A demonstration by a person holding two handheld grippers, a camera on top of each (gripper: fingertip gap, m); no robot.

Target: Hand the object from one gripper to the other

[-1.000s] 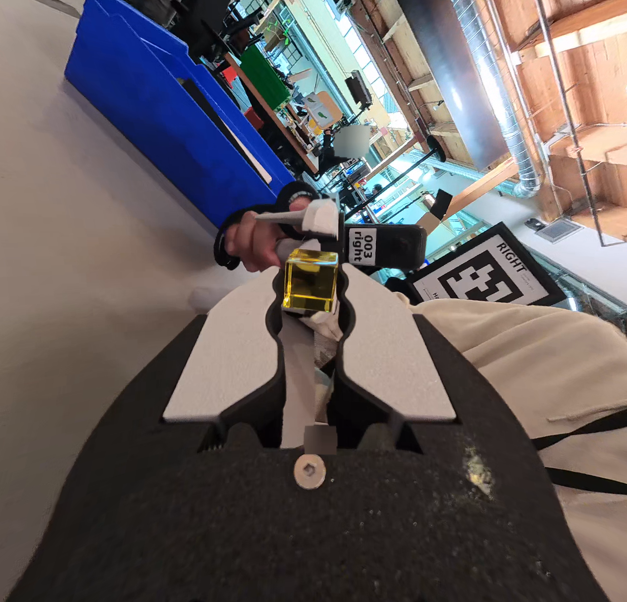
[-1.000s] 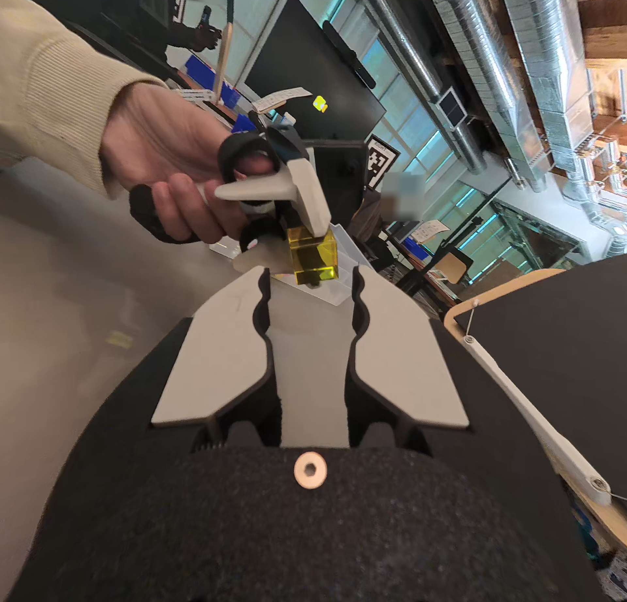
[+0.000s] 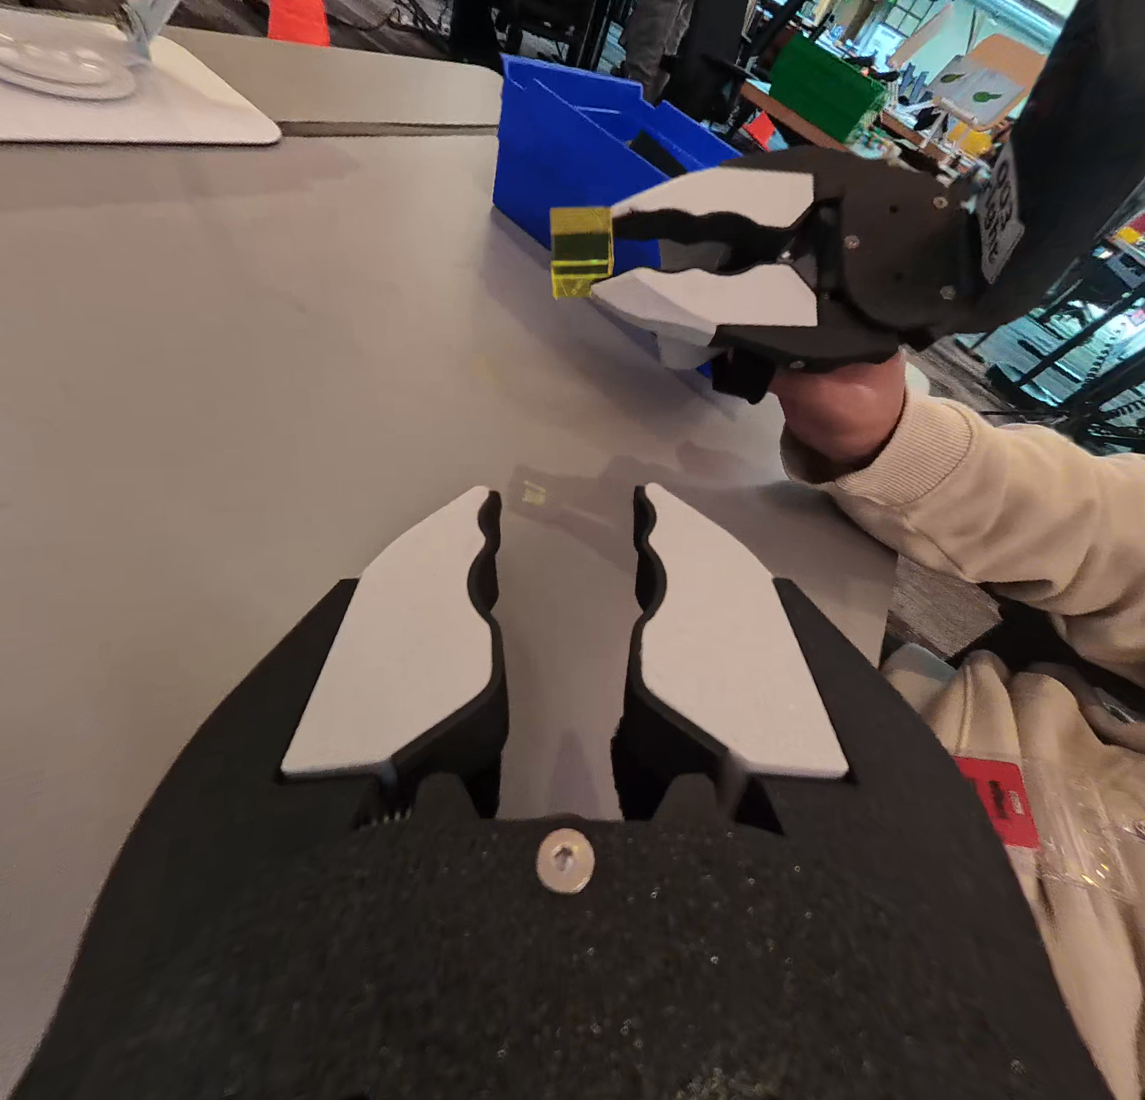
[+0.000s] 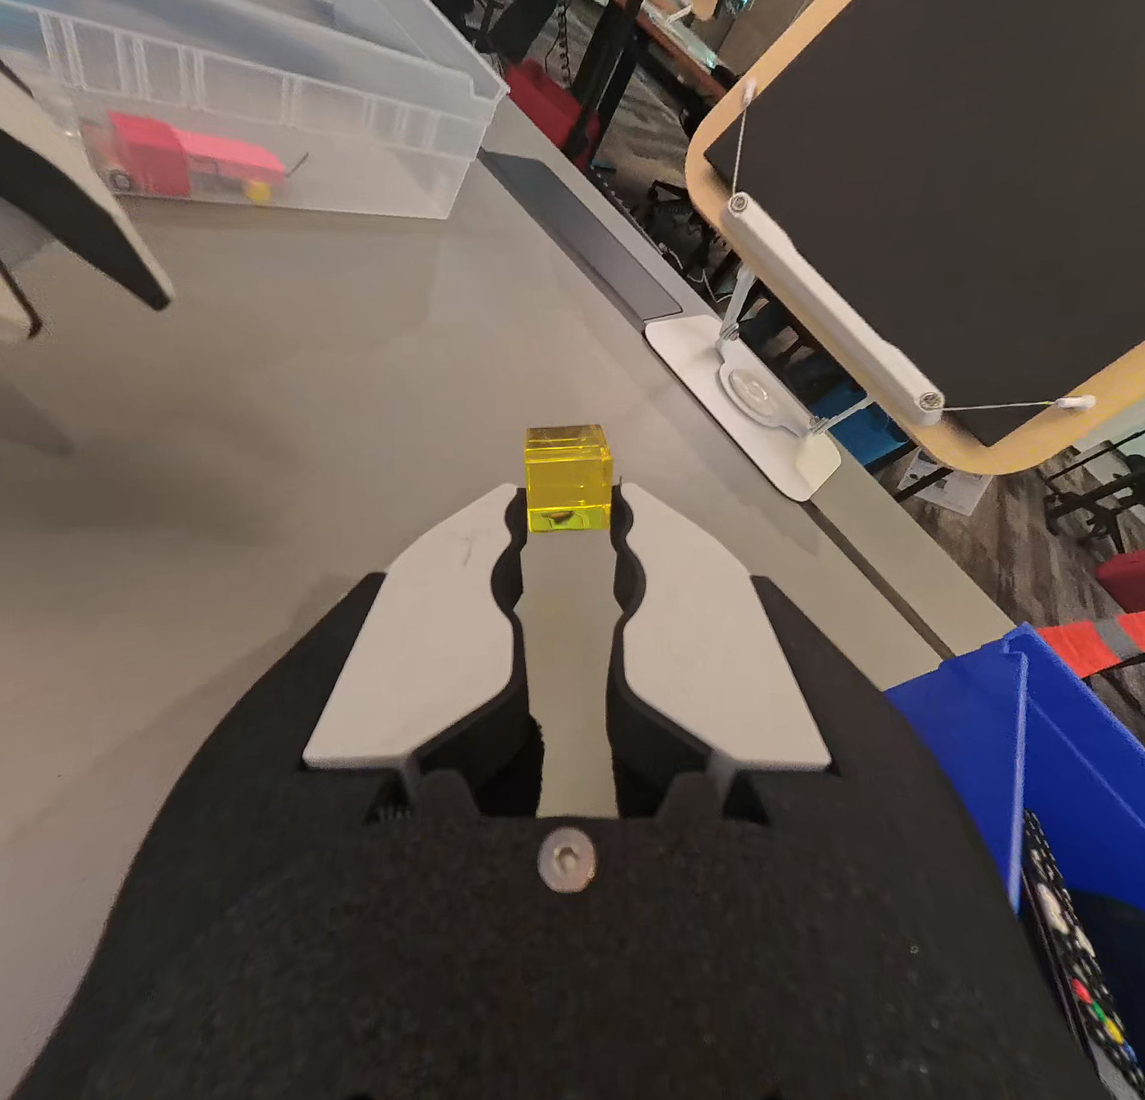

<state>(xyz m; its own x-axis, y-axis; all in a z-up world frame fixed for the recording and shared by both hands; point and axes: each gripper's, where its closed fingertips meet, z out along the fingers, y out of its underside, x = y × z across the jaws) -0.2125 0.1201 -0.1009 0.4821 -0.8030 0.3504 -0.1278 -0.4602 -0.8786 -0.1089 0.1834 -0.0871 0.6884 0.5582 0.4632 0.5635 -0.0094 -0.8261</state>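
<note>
Gripping yellow cube [image 4: 568, 479], label-bearing right hand-held gripper [image 4: 568, 494].

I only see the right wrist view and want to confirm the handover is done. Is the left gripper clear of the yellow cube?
Observer: Yes. The left wrist view shows the left tongs open and empty.
Operator: Is my cube close to the table?
Observer: No. The right tongs hold the yellow cube in the air above the grey table, ahead of the left tongs with a clear gap between them.
Operator: How deep is my grip?
Observer: Shallow. Seen from the side, most of the cube sticks out past the fingertips.
</note>
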